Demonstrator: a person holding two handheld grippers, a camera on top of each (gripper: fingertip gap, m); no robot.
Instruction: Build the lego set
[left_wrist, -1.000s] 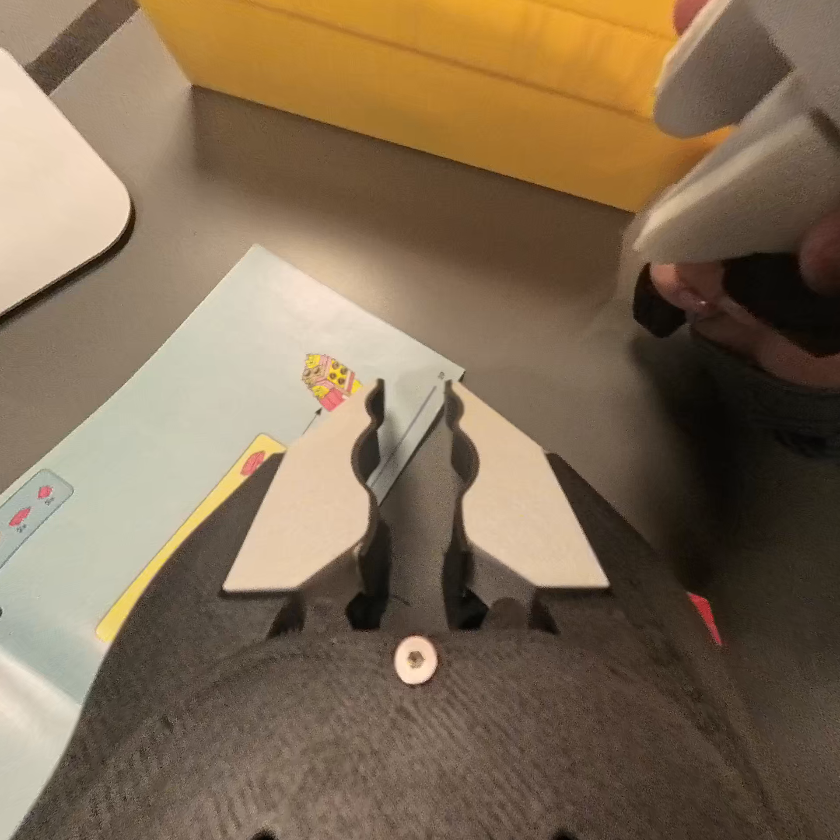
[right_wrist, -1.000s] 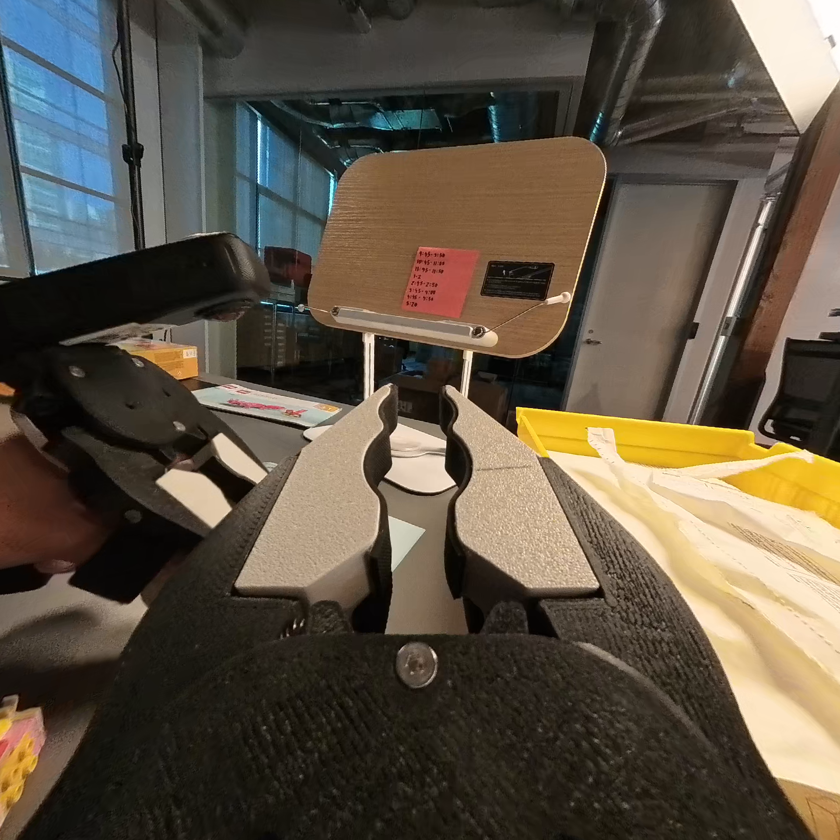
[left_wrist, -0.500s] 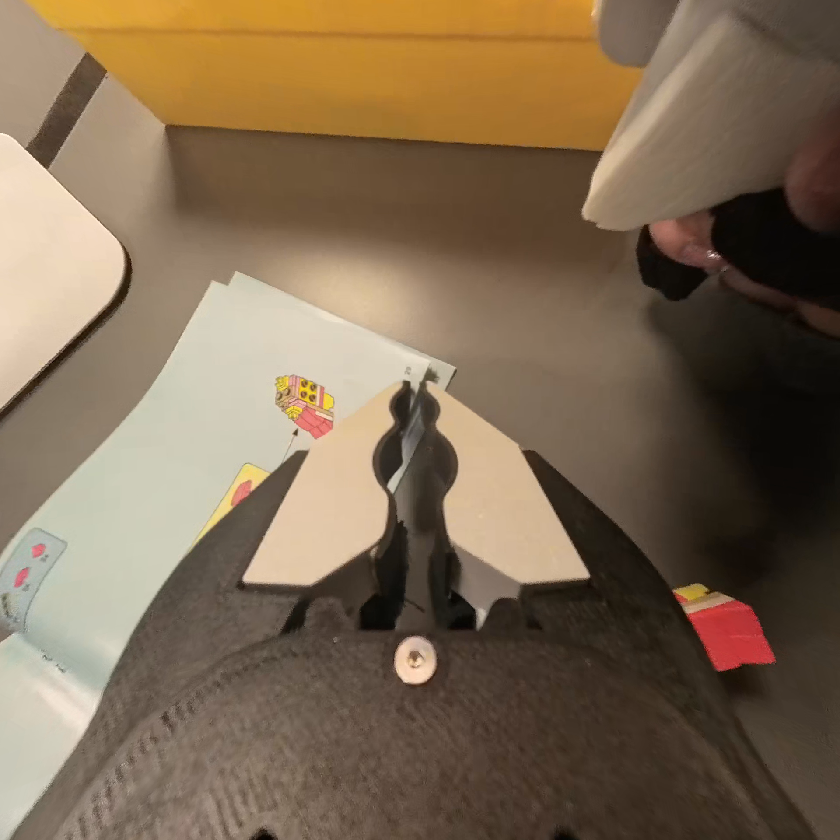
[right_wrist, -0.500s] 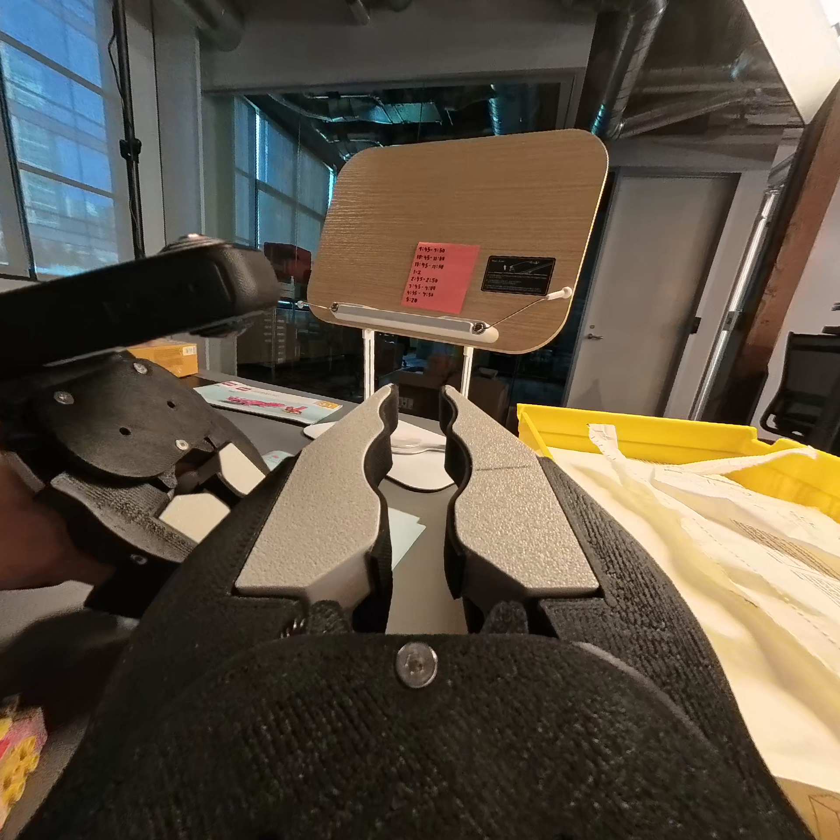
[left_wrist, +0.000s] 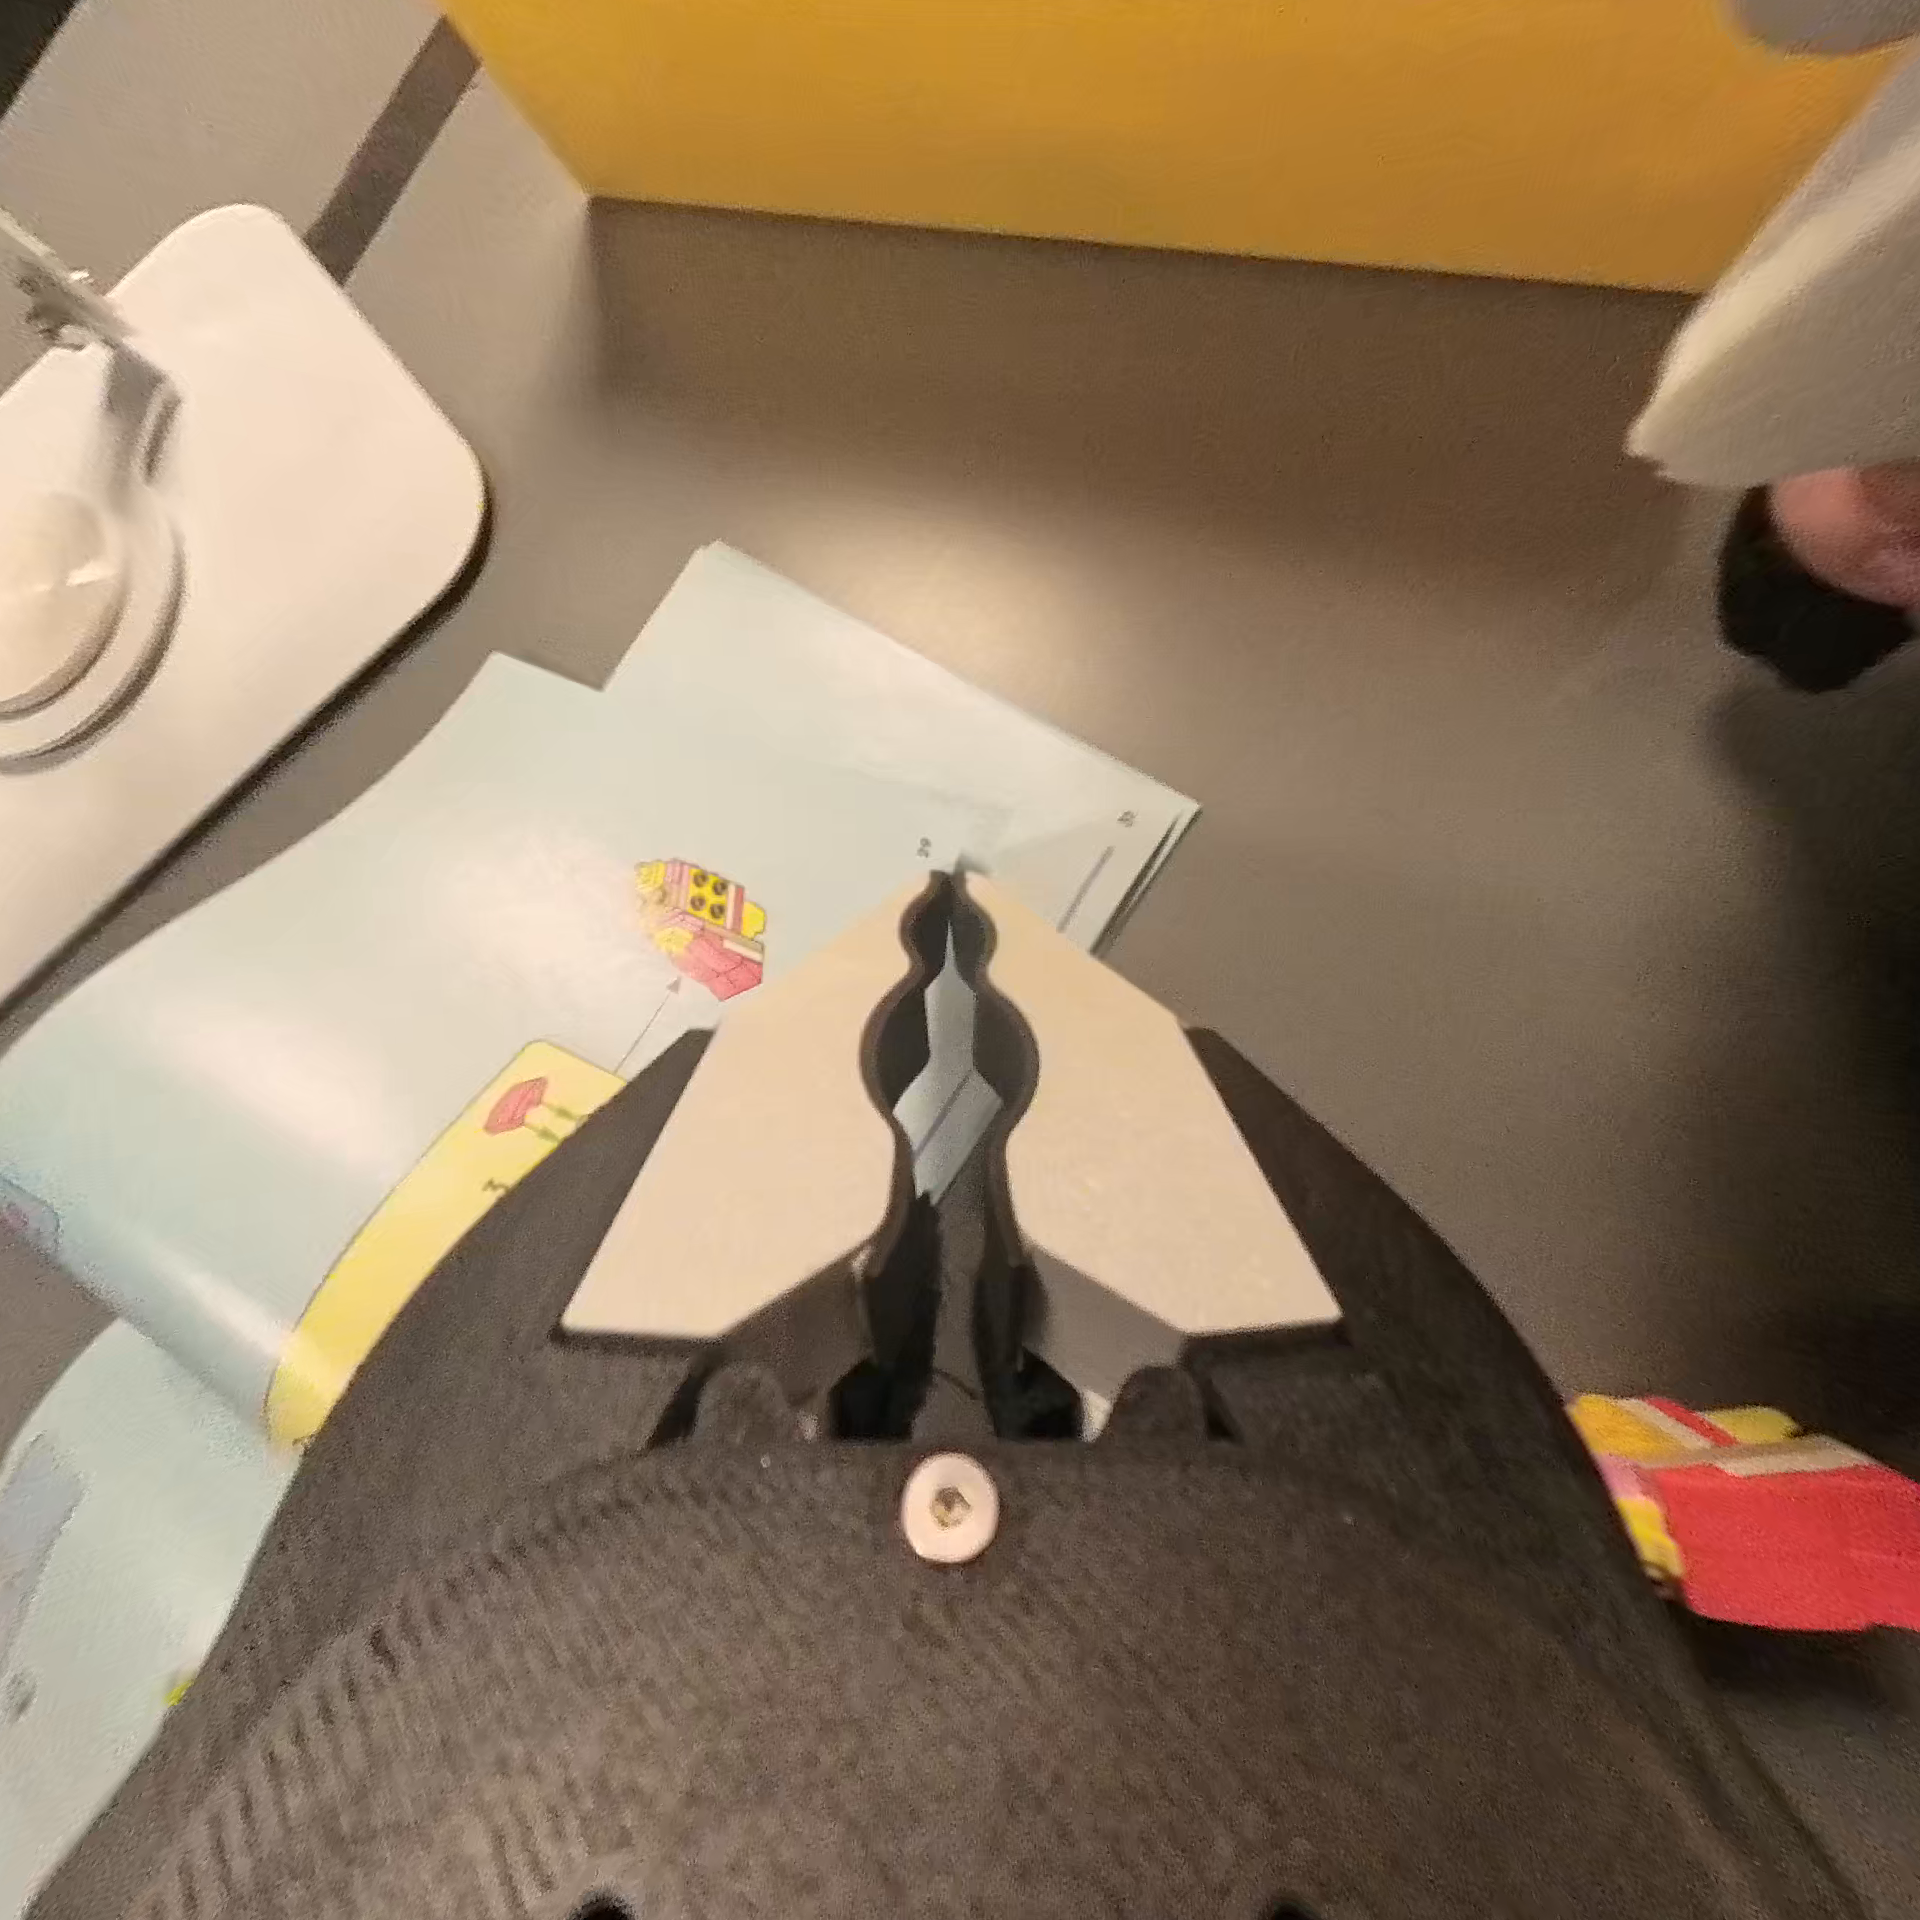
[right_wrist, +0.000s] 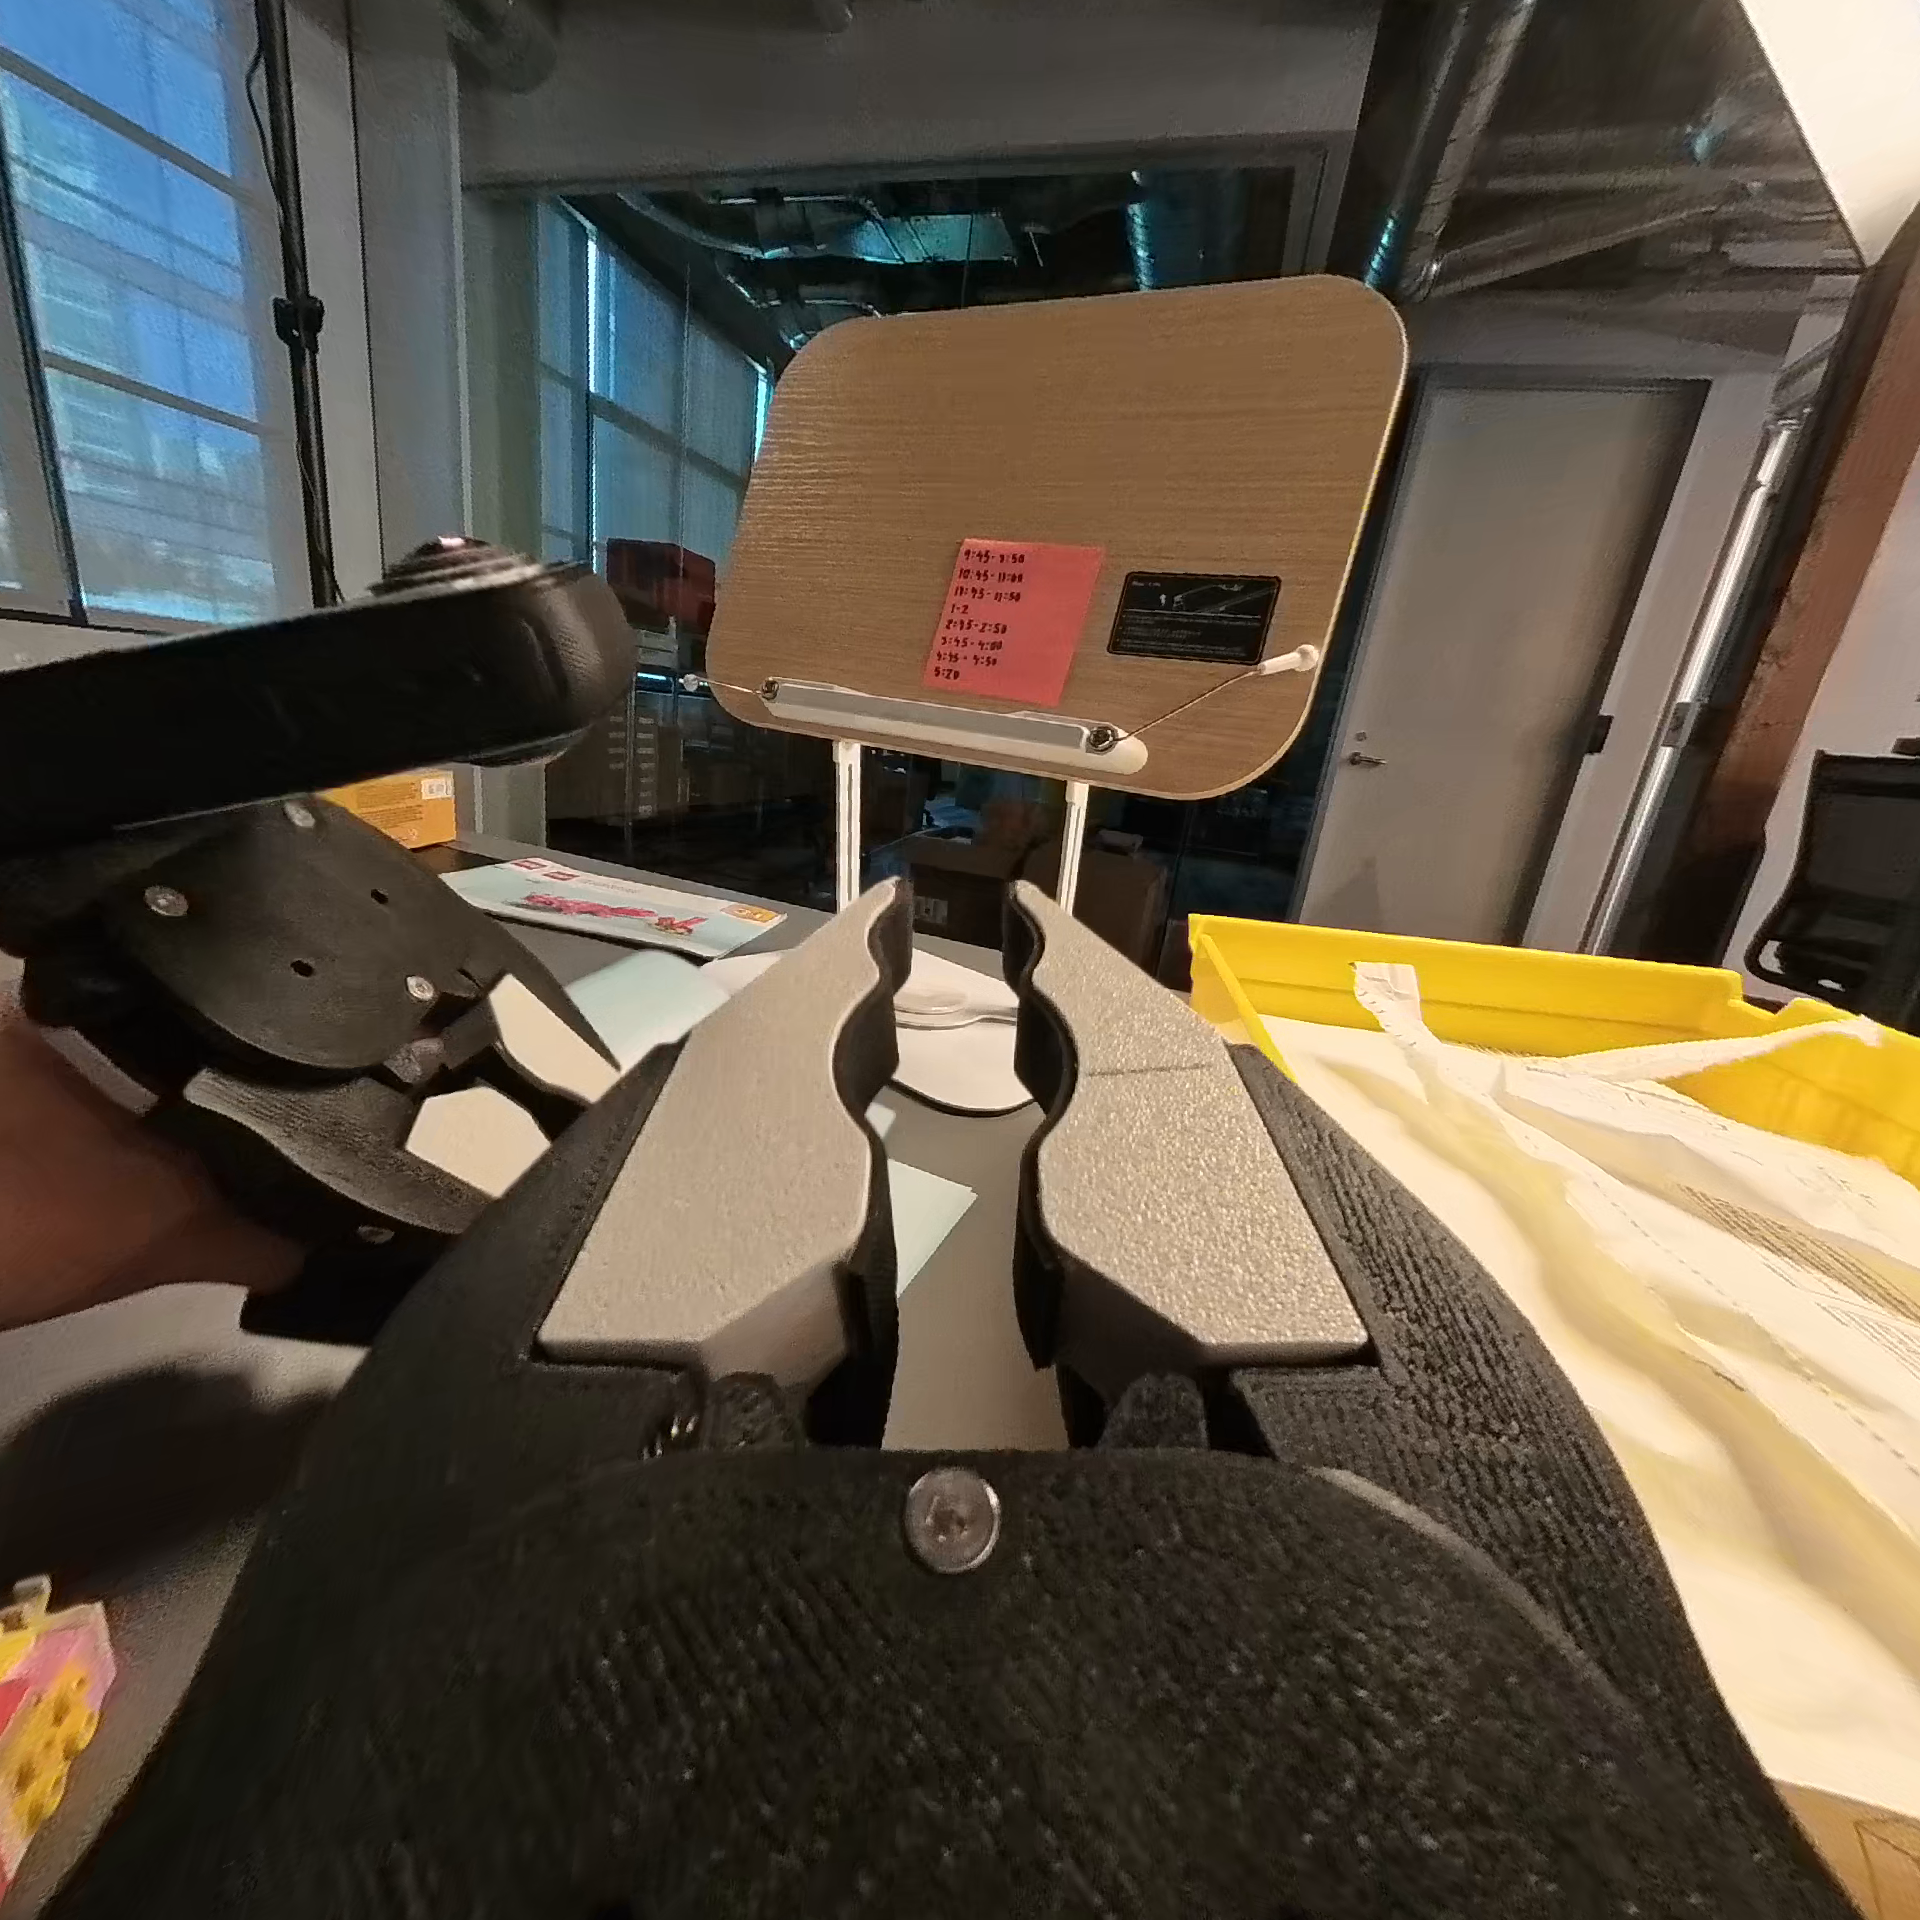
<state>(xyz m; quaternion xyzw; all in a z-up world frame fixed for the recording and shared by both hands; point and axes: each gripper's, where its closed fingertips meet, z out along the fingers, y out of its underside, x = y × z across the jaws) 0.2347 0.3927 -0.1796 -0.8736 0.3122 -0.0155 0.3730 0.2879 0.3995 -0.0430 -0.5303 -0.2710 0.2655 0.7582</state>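
While the left jaws pinch a page corner of the pale blue booklet on the bench, and the right jaws hang empty, a sharp tug could tear it.

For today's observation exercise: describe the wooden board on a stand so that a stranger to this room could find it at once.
Start at the yellow bin on the dark table; behind its left end a white base carries two thin white posts. On them sits the wood-grain board, tilted back with rounded corners; nothing else here bears a pink note and a black label.
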